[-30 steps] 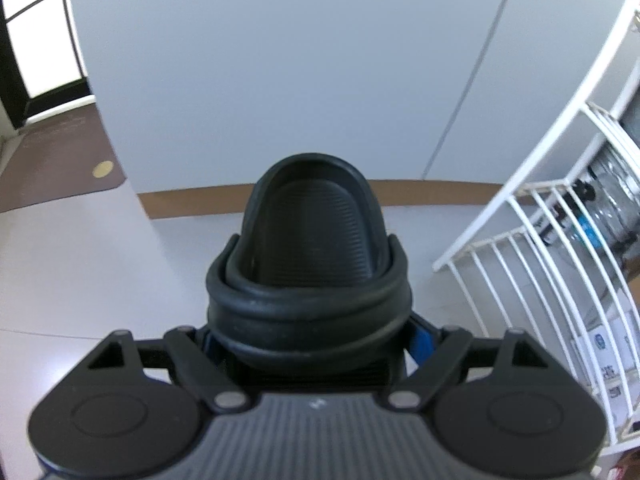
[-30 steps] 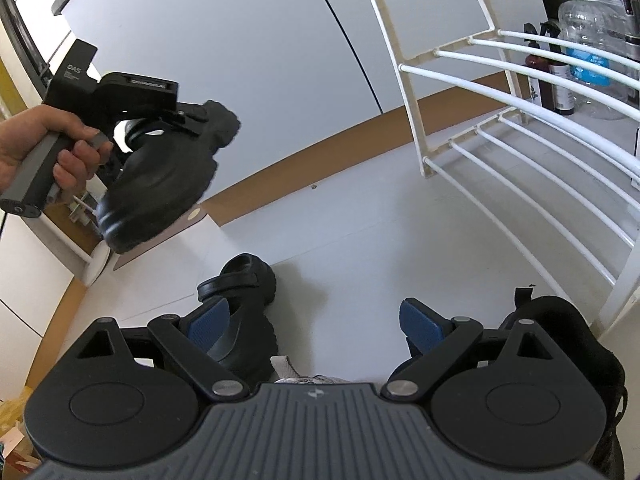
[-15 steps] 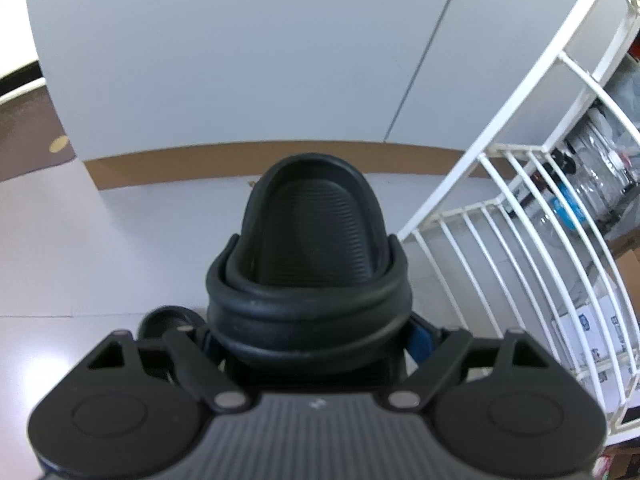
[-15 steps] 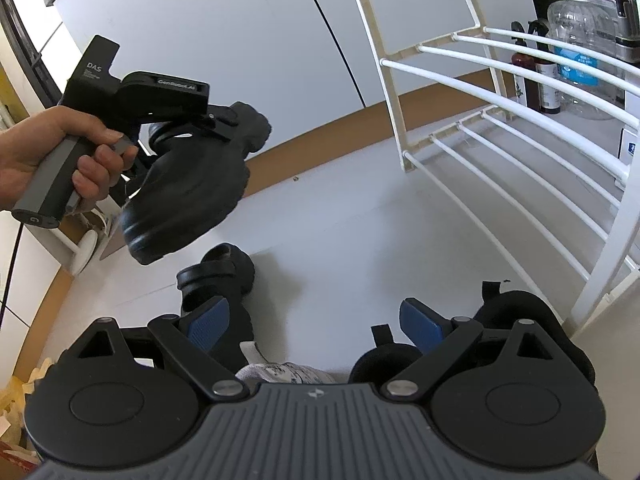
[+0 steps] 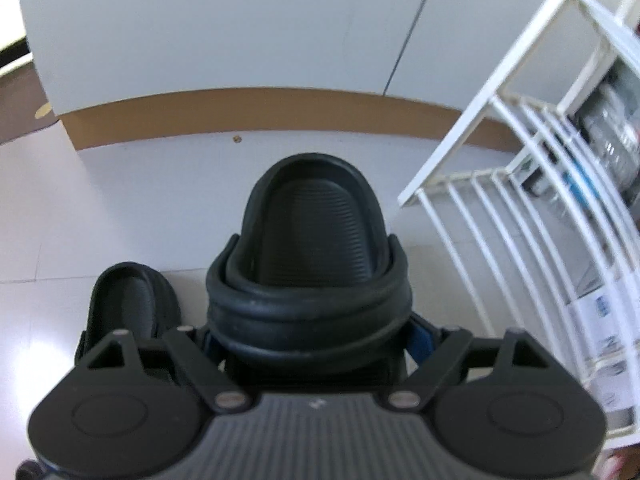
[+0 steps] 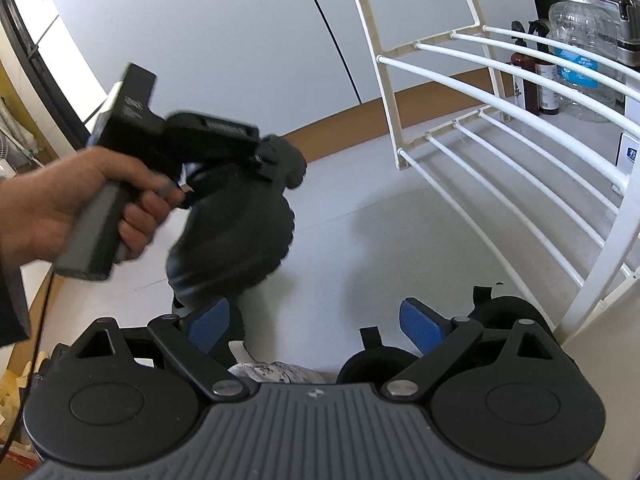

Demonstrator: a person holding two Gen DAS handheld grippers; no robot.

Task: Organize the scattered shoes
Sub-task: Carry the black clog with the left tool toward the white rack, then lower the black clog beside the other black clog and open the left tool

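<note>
The left gripper (image 5: 310, 334) pinches a black clog (image 5: 310, 248) by its front end, the ribbed footbed and heel rim pointing away from the camera, lifted clear of the pale floor (image 5: 140, 200). From the right wrist view the same clog (image 6: 236, 232) hangs sole outward under the left gripper (image 6: 256, 160), which a hand (image 6: 68, 200) grips by the handle. The right gripper (image 6: 316, 320) stands spread wide, its blue pads (image 6: 420, 322) holding nothing.

Just below and left of the held clog, a second black clog (image 5: 124, 300) lies on the floor. Beneath the right gripper sit a white patterned shoe (image 6: 276, 372) and two black shoes (image 6: 508, 312), close to the foot of a white slatted rack (image 6: 480, 136). The rack's bars (image 5: 500, 216) rise to the right of the held clog. Behind it stand a clear water bottle (image 6: 580, 56) and dark bottles (image 6: 528, 84). A brown skirting (image 5: 240, 112) runs along the grey wall.
</note>
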